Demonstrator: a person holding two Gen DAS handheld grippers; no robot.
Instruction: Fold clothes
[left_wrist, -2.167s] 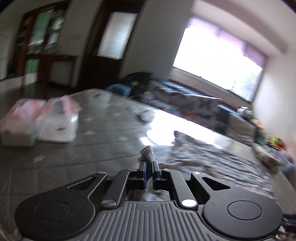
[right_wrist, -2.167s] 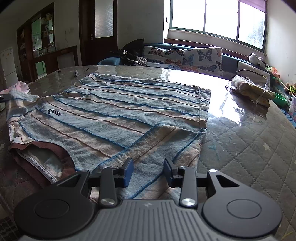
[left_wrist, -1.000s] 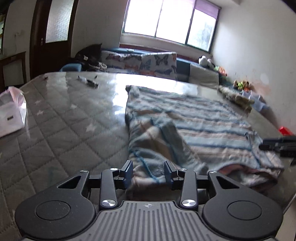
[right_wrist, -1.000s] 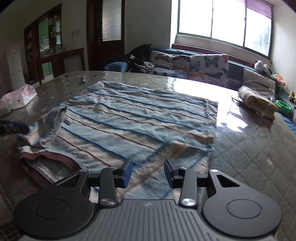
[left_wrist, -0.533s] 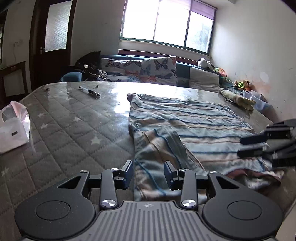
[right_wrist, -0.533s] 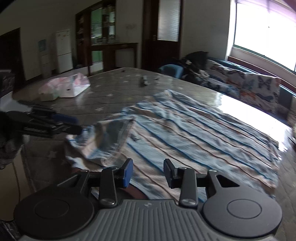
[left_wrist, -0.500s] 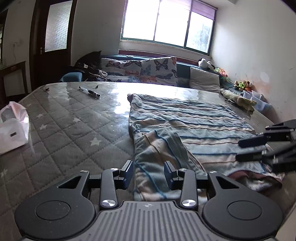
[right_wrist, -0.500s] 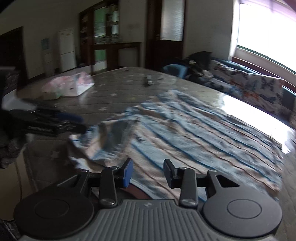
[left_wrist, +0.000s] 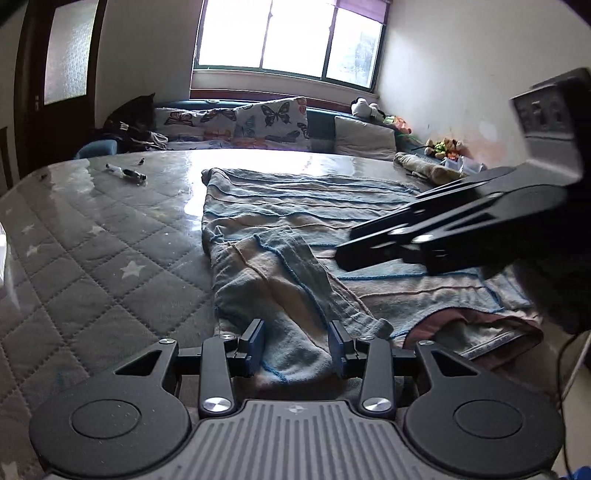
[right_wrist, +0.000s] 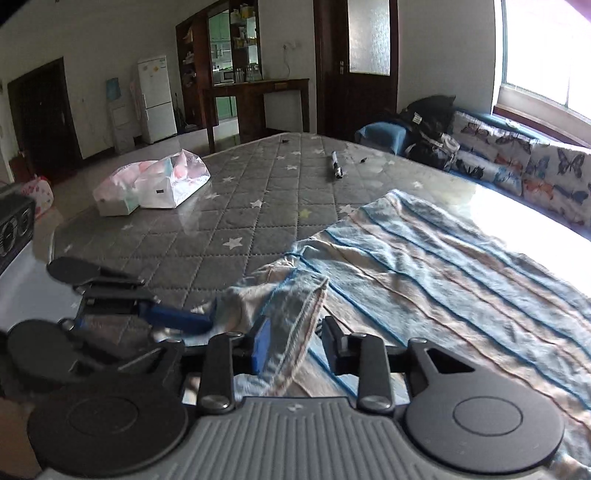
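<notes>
A blue and beige striped shirt (left_wrist: 314, 206) lies spread on the grey quilted table (left_wrist: 92, 258). Its sleeve (left_wrist: 280, 280) is folded in over the body and runs toward me. My left gripper (left_wrist: 295, 347) is open, with the sleeve's end lying between its fingers. My right gripper (right_wrist: 295, 345) is open too, with a raised fold of the sleeve (right_wrist: 295, 314) between its fingers. In the left wrist view the right gripper (left_wrist: 443, 236) hovers over the shirt at the right. In the right wrist view the left gripper (right_wrist: 155, 306) sits at the left by the sleeve.
A white and pink plastic bag (right_wrist: 155, 184) lies on the table's far left. A black marker (right_wrist: 336, 168) and a small cap lie near the far edge. A sofa with butterfly cushions (left_wrist: 258, 122) stands behind the table. A beige bundle (left_wrist: 424, 170) lies at the far right.
The left gripper has let go of the sleeve and now stands open over its end. The right gripper has swung left and come close to the sleeve, next to the left gripper.
</notes>
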